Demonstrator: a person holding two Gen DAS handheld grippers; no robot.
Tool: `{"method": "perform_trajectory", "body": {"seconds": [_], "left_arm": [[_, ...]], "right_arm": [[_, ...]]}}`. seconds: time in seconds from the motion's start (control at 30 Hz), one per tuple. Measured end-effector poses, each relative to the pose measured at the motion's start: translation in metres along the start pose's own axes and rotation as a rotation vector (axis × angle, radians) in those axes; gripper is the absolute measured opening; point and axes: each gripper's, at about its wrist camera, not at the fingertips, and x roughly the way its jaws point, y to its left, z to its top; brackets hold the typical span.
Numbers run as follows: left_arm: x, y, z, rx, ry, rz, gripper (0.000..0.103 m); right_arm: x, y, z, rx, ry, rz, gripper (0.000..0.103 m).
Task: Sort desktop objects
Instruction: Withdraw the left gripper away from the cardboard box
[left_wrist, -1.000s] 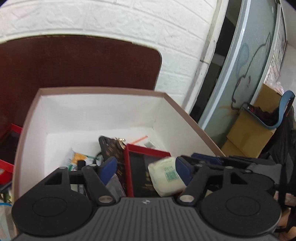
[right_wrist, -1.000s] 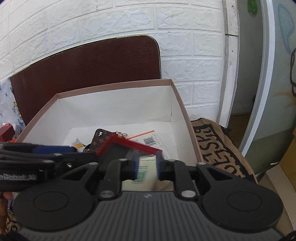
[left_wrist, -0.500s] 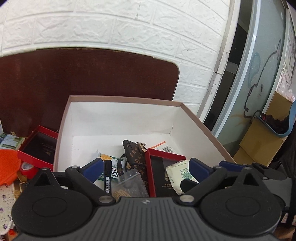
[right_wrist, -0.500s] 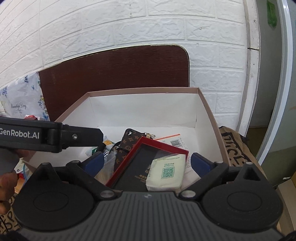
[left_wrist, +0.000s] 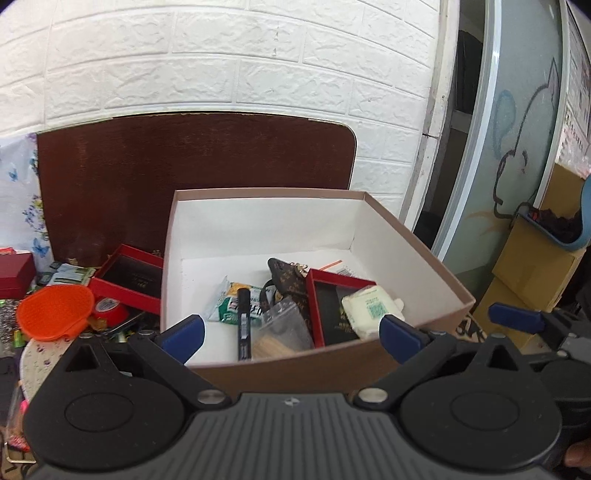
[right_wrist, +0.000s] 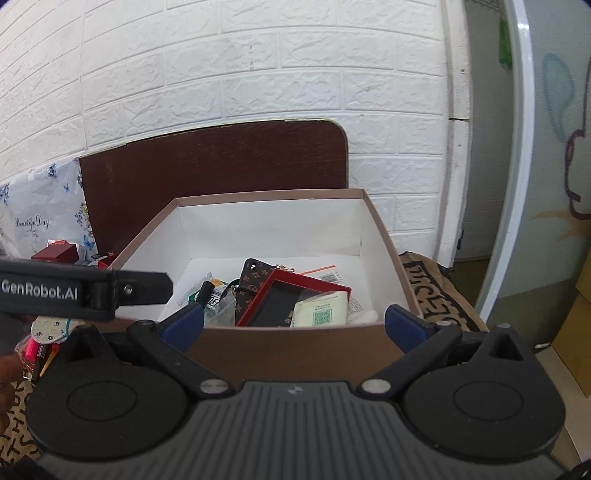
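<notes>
A brown cardboard box (left_wrist: 266, 192) with a white inside holds the sorted items. A white tissue pack (left_wrist: 369, 310) with a QR code lies on a red-framed black tray (left_wrist: 334, 310), beside a brown monogram phone case (left_wrist: 286, 277), a black marker (left_wrist: 243, 321), a green packet (left_wrist: 232, 306) and a clear bag (left_wrist: 282, 332). My left gripper (left_wrist: 291, 334) stands open and empty just short of the box's near wall. My right gripper (right_wrist: 294, 324) is empty too, its jaws still opening in front of the box (right_wrist: 269, 195), the tissue pack (right_wrist: 321, 310) and the tray (right_wrist: 288, 299).
Left of the box lie an orange silicone piece (left_wrist: 55, 310), another red tray (left_wrist: 129, 277), a red tape roll (left_wrist: 109, 308) and a dark red case (left_wrist: 14, 269). A brown board (left_wrist: 184, 166) leans on the brick wall. Cardboard cartons (left_wrist: 532, 266) and a printed mat (right_wrist: 436, 291) are on the right.
The right gripper let go of the tissue pack, which now lies on the red tray in the box. Both grippers opened wide and drew back from the box.
</notes>
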Motion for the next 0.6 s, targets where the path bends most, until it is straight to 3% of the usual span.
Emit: {"method": "perform_trajectory", "body": {"seconds": [0.33,0.6], "left_arm": [[-0.040,0.000,-0.028,0.001,-0.006,0.040,0.103],[-0.059,-0.002,-0.050,0.014,-0.002,0.024,0.103]], "right_arm": [[-0.037,0.018,-0.033,0.024,0.022,-0.053,0.101],[-0.050,0.033,-0.054,0.002,0.063,-0.094,0.101]]}}
